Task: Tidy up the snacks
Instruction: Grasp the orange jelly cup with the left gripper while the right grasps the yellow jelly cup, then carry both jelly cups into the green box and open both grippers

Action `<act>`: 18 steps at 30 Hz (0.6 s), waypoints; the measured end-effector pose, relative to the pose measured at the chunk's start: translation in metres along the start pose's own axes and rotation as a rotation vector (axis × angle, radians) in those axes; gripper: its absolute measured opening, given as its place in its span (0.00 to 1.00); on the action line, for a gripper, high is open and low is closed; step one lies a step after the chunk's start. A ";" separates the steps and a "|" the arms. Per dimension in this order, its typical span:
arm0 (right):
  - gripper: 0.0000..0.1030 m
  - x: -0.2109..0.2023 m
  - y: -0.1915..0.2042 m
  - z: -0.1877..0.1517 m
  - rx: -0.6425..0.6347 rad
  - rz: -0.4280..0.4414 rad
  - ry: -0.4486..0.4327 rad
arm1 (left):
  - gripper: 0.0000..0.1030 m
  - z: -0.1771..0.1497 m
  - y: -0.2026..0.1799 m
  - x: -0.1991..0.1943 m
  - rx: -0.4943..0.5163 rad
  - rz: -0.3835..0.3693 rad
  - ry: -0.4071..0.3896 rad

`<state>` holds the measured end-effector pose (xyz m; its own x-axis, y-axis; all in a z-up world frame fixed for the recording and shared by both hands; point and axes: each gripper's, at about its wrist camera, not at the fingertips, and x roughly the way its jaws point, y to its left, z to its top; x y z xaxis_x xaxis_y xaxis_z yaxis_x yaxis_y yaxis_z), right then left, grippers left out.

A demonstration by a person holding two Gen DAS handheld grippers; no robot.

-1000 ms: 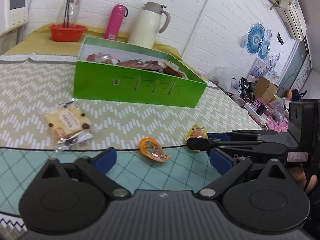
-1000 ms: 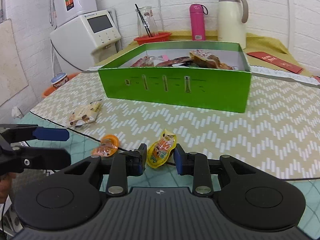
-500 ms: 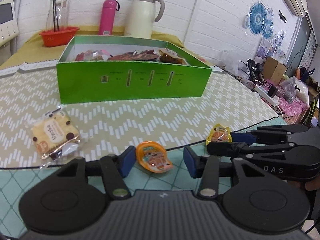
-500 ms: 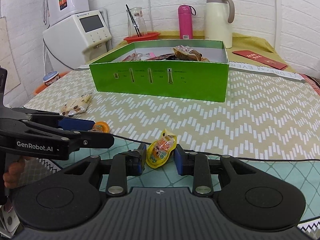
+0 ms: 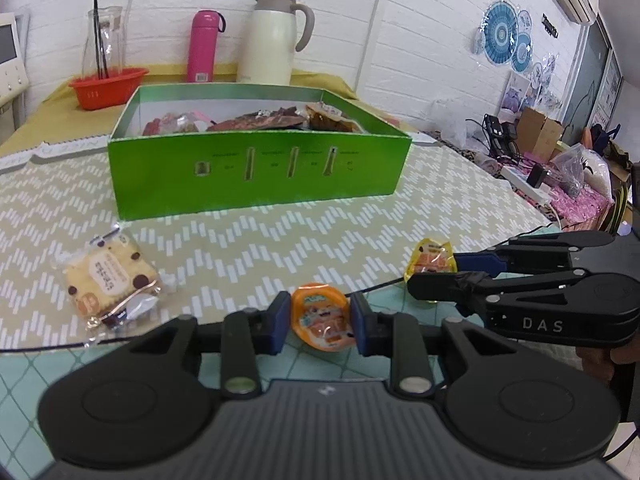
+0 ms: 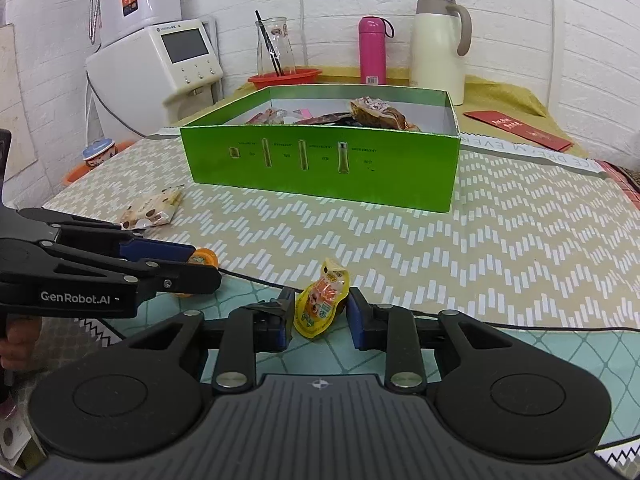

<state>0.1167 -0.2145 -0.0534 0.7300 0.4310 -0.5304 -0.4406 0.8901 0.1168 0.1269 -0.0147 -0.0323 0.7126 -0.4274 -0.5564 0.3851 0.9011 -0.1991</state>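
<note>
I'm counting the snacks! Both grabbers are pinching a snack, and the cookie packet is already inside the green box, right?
Not quite. The cookie packet lies on the tablecloth in front of the green box, as the left wrist view shows. The left gripper and right gripper do each have a snack between their fingers.

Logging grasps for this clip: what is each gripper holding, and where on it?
Left gripper pinches the orange jelly cup across its sides. Right gripper pinches the yellow snack pouch by its lower side edges.
</note>
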 end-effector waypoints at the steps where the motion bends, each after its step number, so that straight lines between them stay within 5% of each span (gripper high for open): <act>1: 0.48 -0.003 0.000 0.004 0.001 0.004 -0.014 | 0.26 0.004 0.001 -0.004 -0.015 -0.017 -0.013; 4: 0.48 -0.011 0.000 0.020 -0.006 0.004 -0.070 | 0.26 0.023 0.006 -0.016 -0.040 -0.047 -0.063; 10: 0.48 -0.014 -0.004 0.060 -0.012 -0.012 -0.181 | 0.26 0.069 0.018 -0.029 -0.034 0.012 -0.169; 18: 0.48 0.023 -0.009 0.095 0.049 -0.006 -0.208 | 0.26 0.109 0.043 -0.015 -0.073 0.089 -0.191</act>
<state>0.1875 -0.1986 0.0131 0.8268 0.4425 -0.3472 -0.4138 0.8967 0.1573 0.1965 0.0224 0.0558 0.8427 -0.3459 -0.4125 0.2775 0.9357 -0.2177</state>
